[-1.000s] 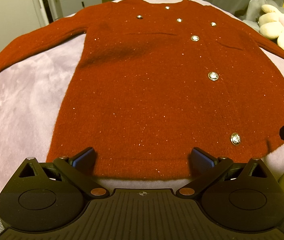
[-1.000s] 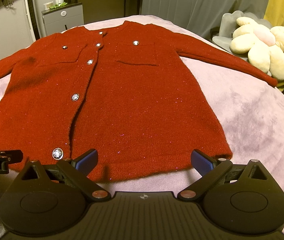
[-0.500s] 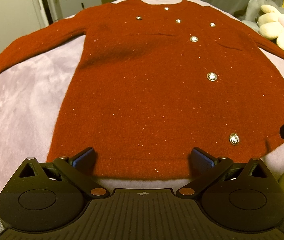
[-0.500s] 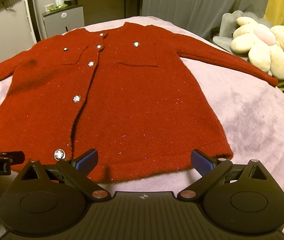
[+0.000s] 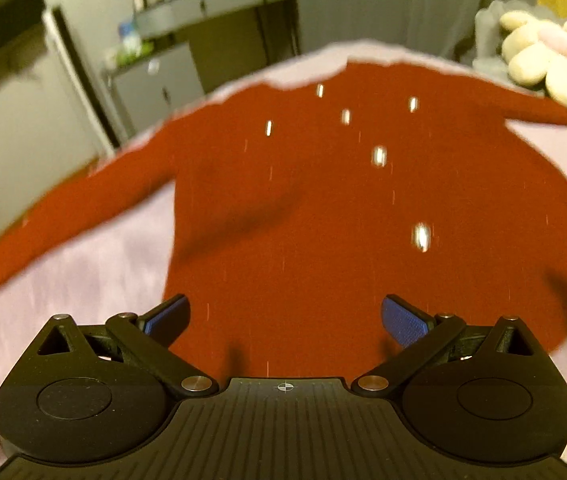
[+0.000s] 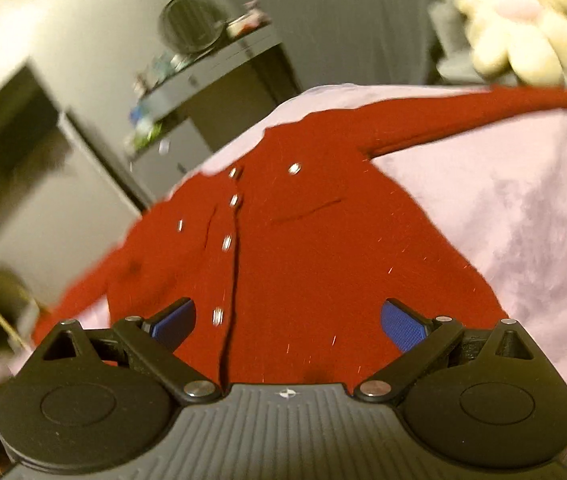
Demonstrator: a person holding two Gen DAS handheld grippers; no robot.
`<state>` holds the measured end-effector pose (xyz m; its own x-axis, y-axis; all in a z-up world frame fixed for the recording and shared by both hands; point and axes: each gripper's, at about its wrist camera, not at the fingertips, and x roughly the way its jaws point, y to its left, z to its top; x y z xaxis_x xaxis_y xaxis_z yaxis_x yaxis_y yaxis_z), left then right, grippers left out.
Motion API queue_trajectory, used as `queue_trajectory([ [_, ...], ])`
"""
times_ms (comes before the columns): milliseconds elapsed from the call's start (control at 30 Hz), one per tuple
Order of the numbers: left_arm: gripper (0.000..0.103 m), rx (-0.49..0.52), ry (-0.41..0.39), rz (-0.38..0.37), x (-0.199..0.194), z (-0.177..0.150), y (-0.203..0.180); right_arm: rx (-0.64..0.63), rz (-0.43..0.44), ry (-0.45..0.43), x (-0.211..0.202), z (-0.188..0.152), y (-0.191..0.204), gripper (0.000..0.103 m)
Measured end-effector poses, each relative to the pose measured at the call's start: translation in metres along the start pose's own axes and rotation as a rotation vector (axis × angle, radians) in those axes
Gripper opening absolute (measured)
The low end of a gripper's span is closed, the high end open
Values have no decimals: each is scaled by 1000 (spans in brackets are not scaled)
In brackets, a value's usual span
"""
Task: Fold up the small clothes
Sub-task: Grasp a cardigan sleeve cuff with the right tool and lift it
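Note:
A small dark red cardigan (image 5: pixel 323 216) with silver buttons lies flat, front up, on a pale pink blanket (image 5: pixel 95 256), sleeves spread to both sides. It also shows in the right wrist view (image 6: pixel 315 264). My left gripper (image 5: pixel 285 318) is open over the lower left part of the cardigan, its blue pads wide apart. My right gripper (image 6: pixel 287 320) is open over the lower middle, beside the button line. Neither holds anything. Both views are motion-blurred and the hem is hidden under the gripper bodies.
A cream flower-shaped plush (image 5: pixel 551 60) sits at the far right of the bed, also in the right wrist view (image 6: pixel 531 28). Grey cabinets (image 5: pixel 155 84) and a dark shelf stand beyond the bed's far edge.
Both grippers have moved forward over the cardigan's hem and tilted up, so more of the room shows. The right one has also rolled. The cardigan has not moved.

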<state>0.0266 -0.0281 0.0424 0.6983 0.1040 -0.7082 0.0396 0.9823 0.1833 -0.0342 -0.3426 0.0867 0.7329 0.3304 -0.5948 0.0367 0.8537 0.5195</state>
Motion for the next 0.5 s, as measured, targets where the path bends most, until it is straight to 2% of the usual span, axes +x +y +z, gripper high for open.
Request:
queue_trajectory([
  [100,103,-30,-39,-7,20,28,-2,141,4,-29,16,28,-40,99],
  [200,103,-68,-67,12,50,50,-4,266,-60,-105,30,57,-85,98],
  [233,103,-85,-70,19,62,55,-5,311,-75,-126,34,68,-101,95],
  [300,103,-104,-65,35,87,67,-8,387,-96,-159,45,88,-131,88],
  [400,103,-118,-73,77,120,77,-12,461,-176,-194,69,117,-172,75],
  [467,103,-121,-87,86,136,77,-11,497,-222,-215,86,135,-200,52],
  [500,103,-125,-93,92,142,77,-9,519,-244,-223,94,142,-212,50],
])
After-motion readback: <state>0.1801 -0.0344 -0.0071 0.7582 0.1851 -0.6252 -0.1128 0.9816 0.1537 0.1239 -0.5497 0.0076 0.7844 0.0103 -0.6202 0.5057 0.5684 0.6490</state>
